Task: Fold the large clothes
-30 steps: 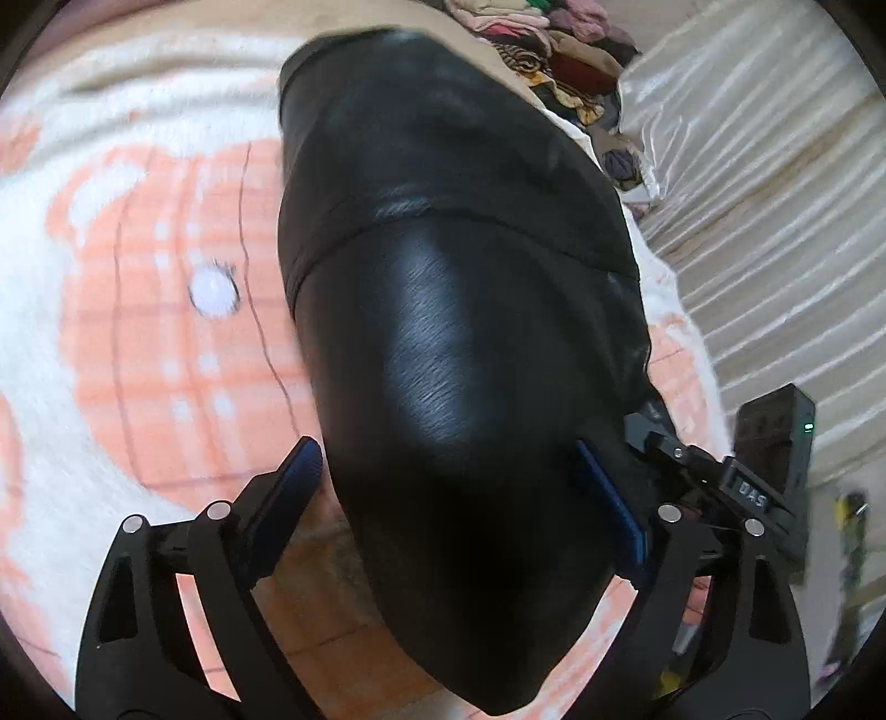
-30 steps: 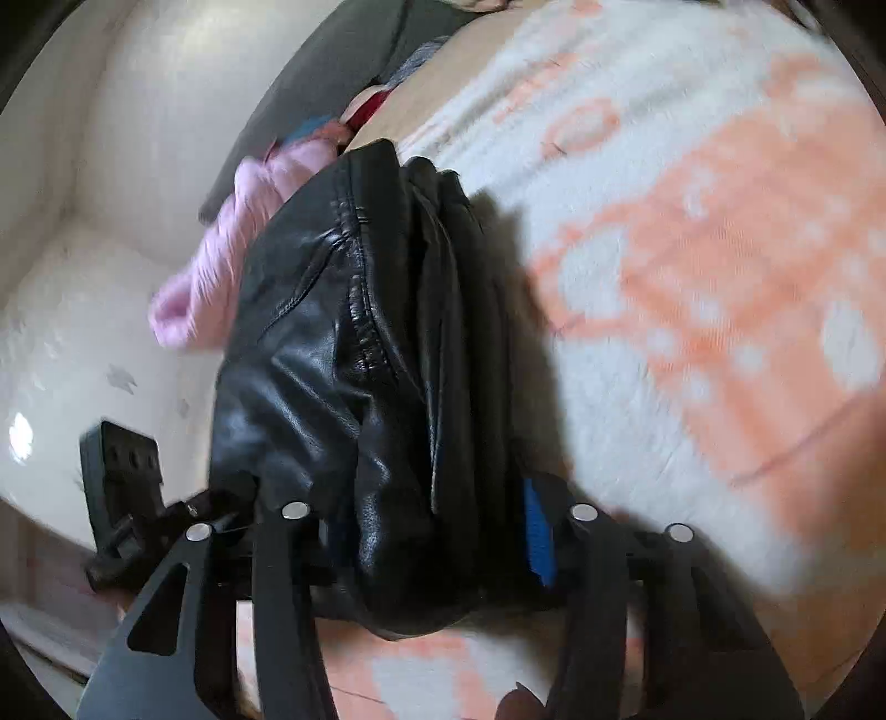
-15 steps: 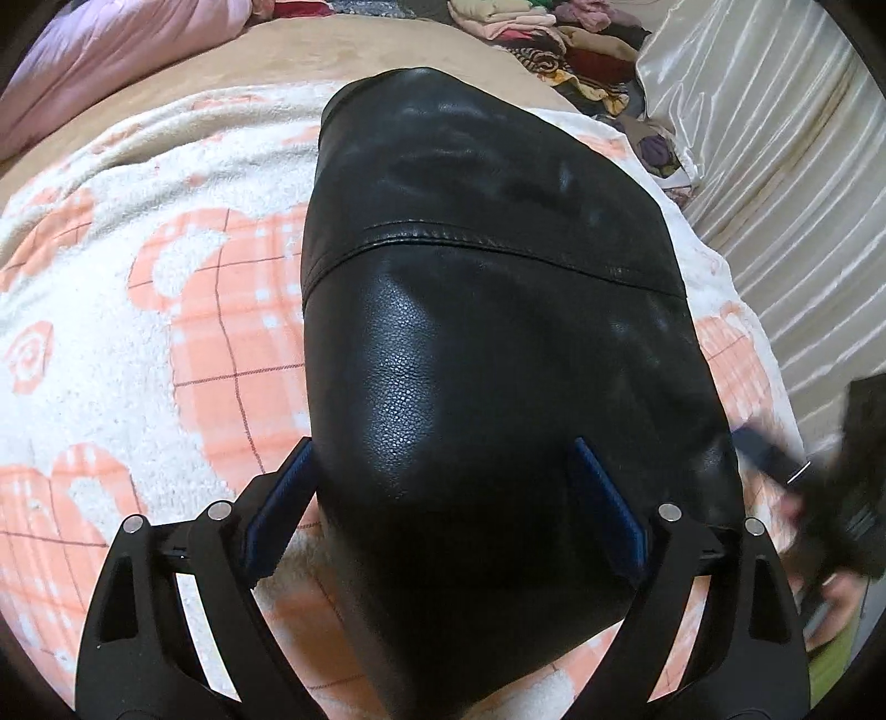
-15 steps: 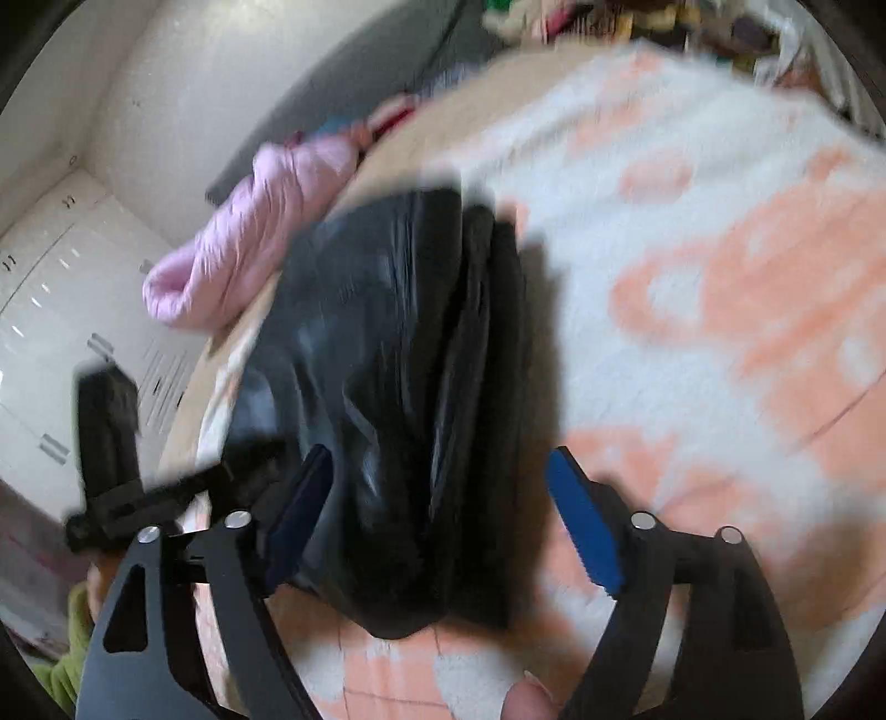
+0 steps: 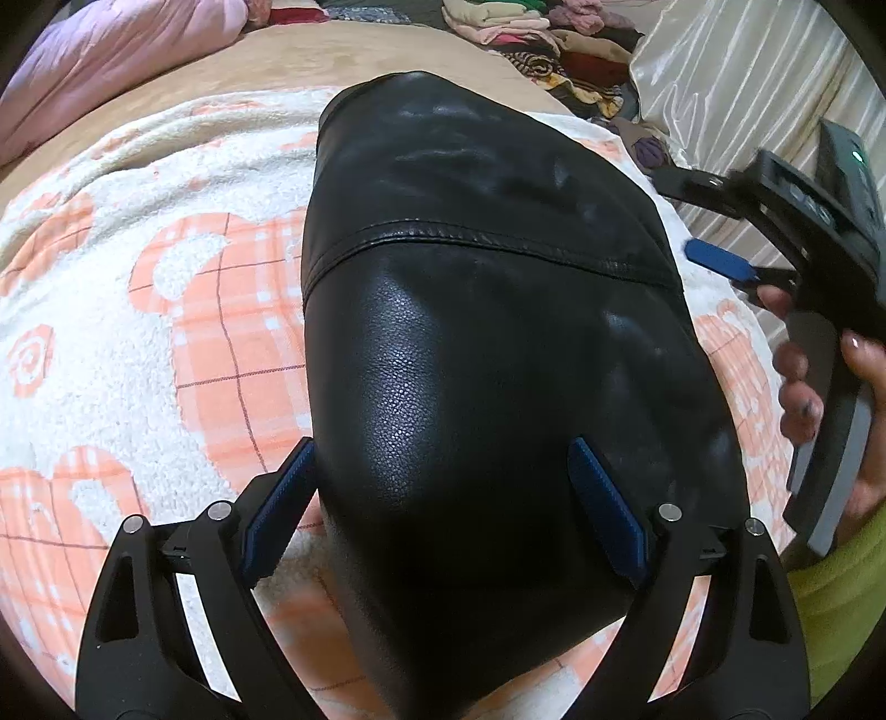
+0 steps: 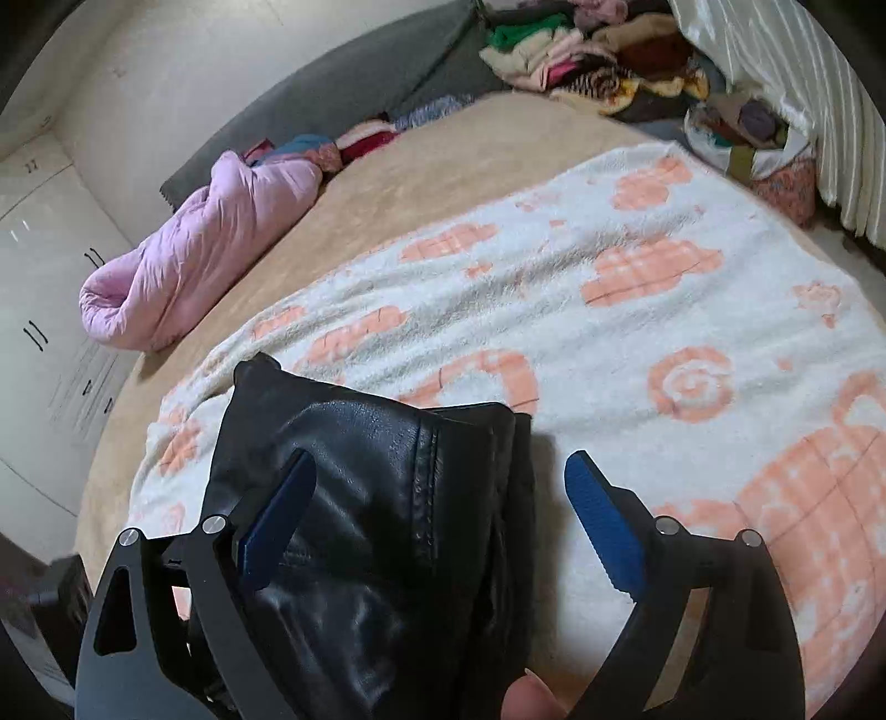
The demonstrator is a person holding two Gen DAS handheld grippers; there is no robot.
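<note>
A folded black leather jacket point(image 5: 487, 354) lies on a white blanket with orange patterns point(image 5: 166, 310) on the bed. My left gripper point(image 5: 443, 509) is open, its blue pads on either side of the jacket's near end, just above it. My right gripper point(image 6: 443, 515) is open and empty, above the jacket's stacked folded edge point(image 6: 387, 526). The right gripper also shows in the left wrist view point(image 5: 764, 243), held in a hand at the jacket's right side.
A pink puffy quilt point(image 6: 205, 249) lies at the far left of the bed on a tan sheet point(image 6: 443, 160). A pile of mixed clothes point(image 6: 598, 50) sits at the far end. A pale curtain point(image 5: 747, 72) hangs on the right.
The right gripper has opened, let go of the jacket's folded edge and lifted back. The left gripper has pulled back slightly, jaws still open around the jacket.
</note>
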